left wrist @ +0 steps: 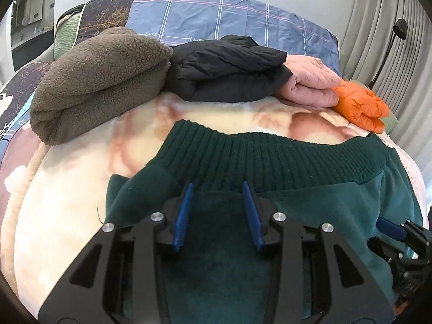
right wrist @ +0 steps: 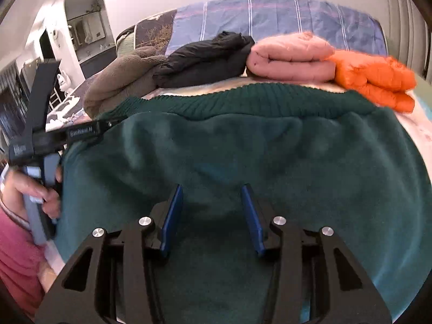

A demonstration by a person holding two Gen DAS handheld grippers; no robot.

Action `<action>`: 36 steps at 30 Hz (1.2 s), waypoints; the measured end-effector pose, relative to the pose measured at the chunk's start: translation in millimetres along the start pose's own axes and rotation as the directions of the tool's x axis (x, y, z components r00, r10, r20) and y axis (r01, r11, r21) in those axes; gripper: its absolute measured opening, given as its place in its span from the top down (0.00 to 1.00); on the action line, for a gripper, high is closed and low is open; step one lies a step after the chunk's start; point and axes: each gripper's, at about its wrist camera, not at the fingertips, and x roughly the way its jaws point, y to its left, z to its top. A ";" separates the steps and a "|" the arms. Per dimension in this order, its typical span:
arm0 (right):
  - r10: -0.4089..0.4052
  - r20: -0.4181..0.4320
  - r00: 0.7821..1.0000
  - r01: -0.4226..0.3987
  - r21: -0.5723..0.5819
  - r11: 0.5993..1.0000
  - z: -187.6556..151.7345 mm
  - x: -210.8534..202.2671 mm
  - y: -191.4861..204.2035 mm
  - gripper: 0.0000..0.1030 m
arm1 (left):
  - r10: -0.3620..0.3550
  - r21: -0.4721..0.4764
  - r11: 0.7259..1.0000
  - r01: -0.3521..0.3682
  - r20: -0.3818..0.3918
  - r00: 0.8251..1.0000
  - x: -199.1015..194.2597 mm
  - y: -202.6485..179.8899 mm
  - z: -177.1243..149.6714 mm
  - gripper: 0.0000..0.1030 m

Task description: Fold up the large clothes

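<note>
A dark green sweater (left wrist: pixel 270 162) lies on the bed, folded, with its ribbed hem (right wrist: pixel 243 100) at the far side. My left gripper (left wrist: pixel 217 189) sits near the sweater's left corner, its blue pads part way apart and pressed on a thick fold of the green cloth. My right gripper (right wrist: pixel 210 189) is over the middle of the sweater (right wrist: pixel 270 162), and its pads also pinch a raised fold of cloth. In the left wrist view the right gripper (left wrist: pixel 388 229) shows at the right edge. In the right wrist view a hand (right wrist: pixel 40 189) holds the left gripper's handle at the left.
Along the far side of the cream floral blanket (left wrist: pixel 81 189) lie folded clothes in a row: a brown fleece (left wrist: pixel 100 81), a black jacket (left wrist: pixel 229 70), a pink quilted one (left wrist: pixel 310 86) and an orange puffer (left wrist: pixel 361 105). Behind them are blue checked bedding (left wrist: pixel 229 16) and a pleated curtain (left wrist: pixel 378 27).
</note>
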 end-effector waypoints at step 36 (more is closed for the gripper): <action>0.003 -0.076 0.997 -0.003 -0.003 1.000 1.7 -6.6 5.2 0.39 | 0.009 0.004 1.000 -0.009 0.073 0.997 -16.0 3.4 -12.8 0.61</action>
